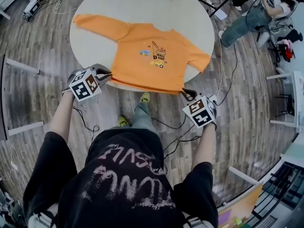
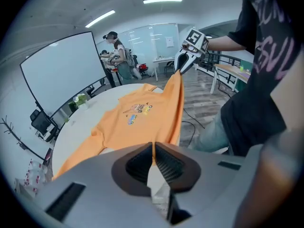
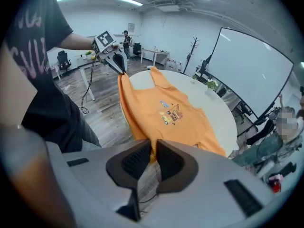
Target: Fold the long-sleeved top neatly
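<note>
An orange long-sleeved cotton top [image 1: 147, 56] with a small digger print on the chest lies front-up on a round white desk [image 1: 109, 8], its neck toward the far side. 1 sleeve [image 1: 97, 23] stretches flat toward the far left. The other sleeve [image 1: 197, 61] bends at the desk's right edge. The hem is held off the near edge of the desk, drawn taut between the 2 tongs. The left tongs [image 1: 109, 74] are closed on the hem's left corner, with orange cloth pinched between the ribbed black pads [image 2: 137, 163]. The right tongs [image 1: 186, 93] are clamped on the right corner in the same way. Both point downward over the grey wooden floor [image 1: 247, 108], just in front of the person's black T-shirt [image 1: 123, 175].
</note>
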